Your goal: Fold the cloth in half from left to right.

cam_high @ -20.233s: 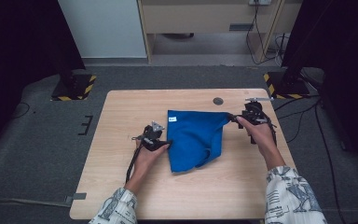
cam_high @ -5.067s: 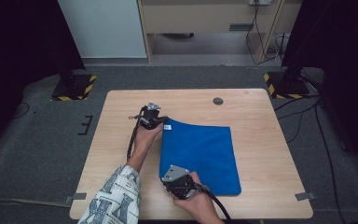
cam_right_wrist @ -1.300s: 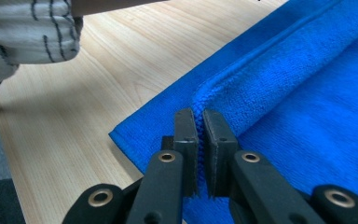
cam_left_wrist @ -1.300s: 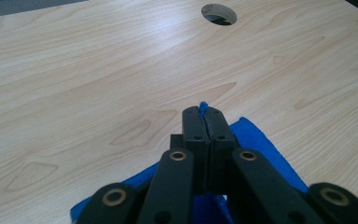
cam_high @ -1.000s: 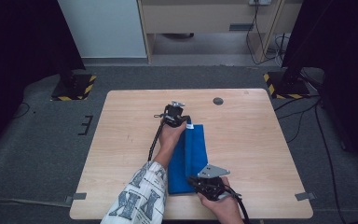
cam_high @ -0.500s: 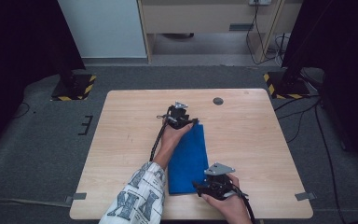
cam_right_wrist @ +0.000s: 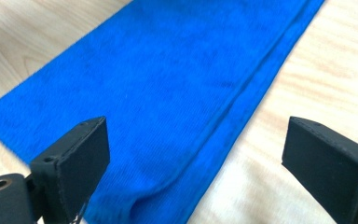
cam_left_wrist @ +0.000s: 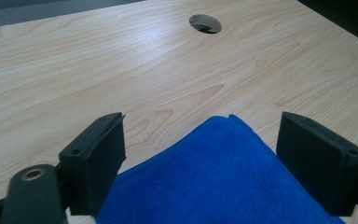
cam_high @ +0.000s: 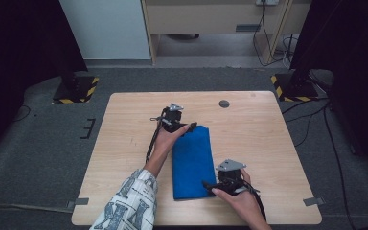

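Both claws stand wide open and hold nothing. From the left claw (cam_left_wrist: pixel 200 158), the far corner of the blue cloth (cam_left_wrist: pixel 219 172) lies flat between the two jaws, untouched as far as can be seen. From the right claw (cam_right_wrist: pixel 196 163), the near end of the cloth (cam_right_wrist: pixel 168 93) lies under and ahead of the jaws, with the stacked edges running along one long side.

From the high view the cloth (cam_high: pixel 191 160) is a narrow strip, folded over itself lengthwise, near the middle of the worktop (cam_high: pixel 124 124) and a little toward the person. The left claw (cam_high: pixel 190 128) is at its far end, the right claw (cam_high: pixel 207 184) at its near right corner.

My judgement is that the folding is partly done. The layers look laid down and released, and the edges match quite well. What remains is probably to fold the strip across its length, to make a small packet, and perhaps to smooth it. For that, one claw must take an end again.

Farther out, the worktop has a round cable hole (cam_high: pixel 224 103) near its far edge, well apart from the cloth.
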A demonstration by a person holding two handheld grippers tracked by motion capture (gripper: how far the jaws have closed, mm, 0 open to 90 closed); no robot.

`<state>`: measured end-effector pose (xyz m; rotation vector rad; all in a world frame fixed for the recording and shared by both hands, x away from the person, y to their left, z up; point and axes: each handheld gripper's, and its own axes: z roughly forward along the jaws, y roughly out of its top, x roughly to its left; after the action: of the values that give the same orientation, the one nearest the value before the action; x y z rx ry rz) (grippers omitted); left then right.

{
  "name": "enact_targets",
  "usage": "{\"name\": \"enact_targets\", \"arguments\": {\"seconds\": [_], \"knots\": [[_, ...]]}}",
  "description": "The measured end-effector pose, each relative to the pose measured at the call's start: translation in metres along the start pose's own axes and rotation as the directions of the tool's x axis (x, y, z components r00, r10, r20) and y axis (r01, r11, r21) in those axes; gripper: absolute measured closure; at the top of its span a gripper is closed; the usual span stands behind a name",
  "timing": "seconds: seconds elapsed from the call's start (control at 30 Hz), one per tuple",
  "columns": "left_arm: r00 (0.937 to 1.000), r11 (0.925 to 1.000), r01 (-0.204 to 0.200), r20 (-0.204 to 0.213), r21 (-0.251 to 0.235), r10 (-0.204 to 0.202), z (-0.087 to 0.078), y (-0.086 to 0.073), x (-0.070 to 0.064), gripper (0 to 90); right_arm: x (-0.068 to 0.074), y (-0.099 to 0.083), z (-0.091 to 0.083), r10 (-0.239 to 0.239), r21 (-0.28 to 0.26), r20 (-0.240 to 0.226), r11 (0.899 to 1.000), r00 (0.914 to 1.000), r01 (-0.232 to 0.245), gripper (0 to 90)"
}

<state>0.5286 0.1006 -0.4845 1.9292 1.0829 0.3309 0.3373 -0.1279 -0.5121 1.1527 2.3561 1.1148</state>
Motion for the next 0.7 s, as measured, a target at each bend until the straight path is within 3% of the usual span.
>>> {"name": "enact_targets", "arguments": {"seconds": [0.07, 0.17, 0.27, 0.4, 0.63, 0.7], "knots": [[1.0000, 1.0000, -0.005, -0.002, -0.003, 0.005, -0.002, -0.001, 0.001, 12.8, -0.005, 0.004, 0.002, 0.014, -0.009, -0.007, 1.000, 0.9999, -0.014, 8.2], [0.9995, 0.9991, -0.031, -0.010, 0.029, 0.031, -0.005, -0.004, 0.005, 9.9, -0.010, 0.009, 0.004, 0.082, -0.031, -0.032, 0.996, 0.9961, -0.083, 9.5], [0.9988, 0.9988, -0.038, -0.030, 0.029, 0.039, -0.007, -0.006, 0.007, 10.0, -0.011, 0.012, 0.008, 0.070, -0.025, -0.016, 0.997, 0.9974, -0.071, 9.6], [0.9998, 0.9991, -0.018, -0.012, 0.039, 0.019, -0.012, -0.011, 0.007, 11.0, -0.016, 0.016, 0.020, 0.073, 0.004, -0.010, 0.997, 0.9972, -0.073, 10.6], [0.9973, 0.9962, -0.057, -0.042, 0.066, 0.060, -0.022, -0.017, 0.006, 11.3, -0.028, 0.032, 0.041, 0.099, 0.020, 0.015, 0.995, 0.9950, -0.099, 13.1], [0.9960, 0.9933, -0.064, -0.057, 0.097, 0.069, -0.024, -0.020, 0.011, 11.3, -0.033, 0.040, 0.044, 0.092, 0.011, 0.023, 0.996, 0.9955, -0.092, 14.6]]}}
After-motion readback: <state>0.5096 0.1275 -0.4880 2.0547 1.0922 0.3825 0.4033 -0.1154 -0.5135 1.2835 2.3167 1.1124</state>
